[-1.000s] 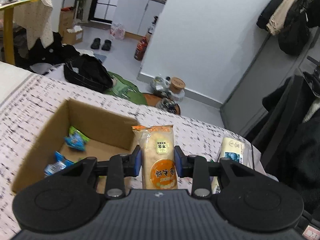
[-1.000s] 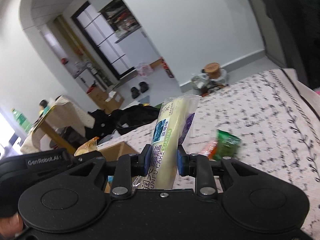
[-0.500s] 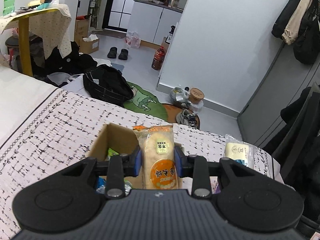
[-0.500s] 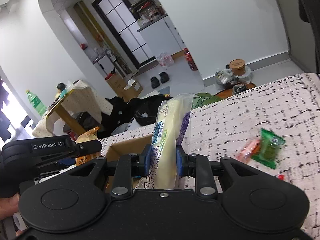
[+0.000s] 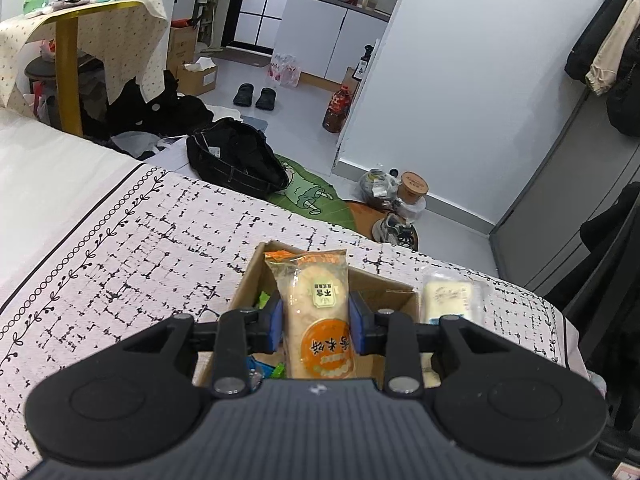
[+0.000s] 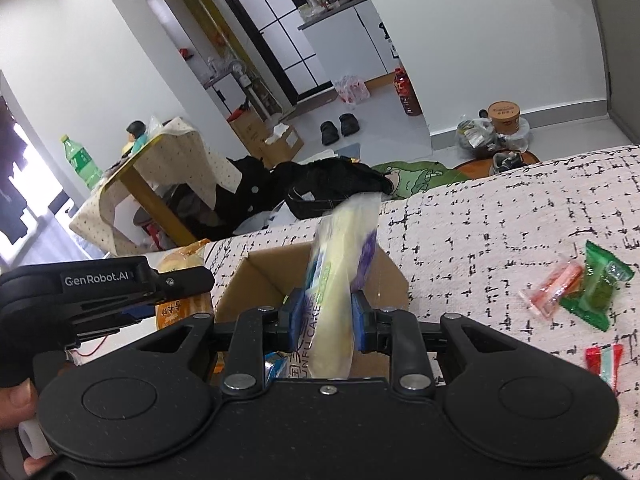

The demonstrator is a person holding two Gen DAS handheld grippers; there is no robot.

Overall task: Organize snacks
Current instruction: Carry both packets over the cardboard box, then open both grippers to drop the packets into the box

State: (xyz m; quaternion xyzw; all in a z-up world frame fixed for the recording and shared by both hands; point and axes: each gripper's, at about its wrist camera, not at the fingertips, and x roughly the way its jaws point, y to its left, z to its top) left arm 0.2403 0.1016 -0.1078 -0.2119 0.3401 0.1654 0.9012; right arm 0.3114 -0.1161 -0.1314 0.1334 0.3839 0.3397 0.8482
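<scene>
Bed point(image 5: 120, 248) under a white coverlet with black crosshatch print and a vine border; beyond it grey floor, white walls, a kitchen doorway. Yellow-legged side table point(image 5: 68, 76) at left, black bag point(image 5: 236, 160) on the floor, coats point(image 5: 604, 40) hanging at right.

Open cardboard box point(image 6: 260, 280) sits on the bed, small wrappers inside.

Left gripper point(image 5: 316, 316): jaws clamped on an orange rice-cracker packet point(image 5: 316, 320), above the box.

Right gripper point(image 6: 324, 316): jaws clamped on a pale cake packet point(image 6: 336, 280), over the box.

Loose on the coverlet: green candy point(image 6: 596, 292), pink-wrapped candy point(image 6: 552, 288), red-striped candy point(image 6: 604, 360), another cake packet point(image 5: 448, 300) beside the box.
</scene>
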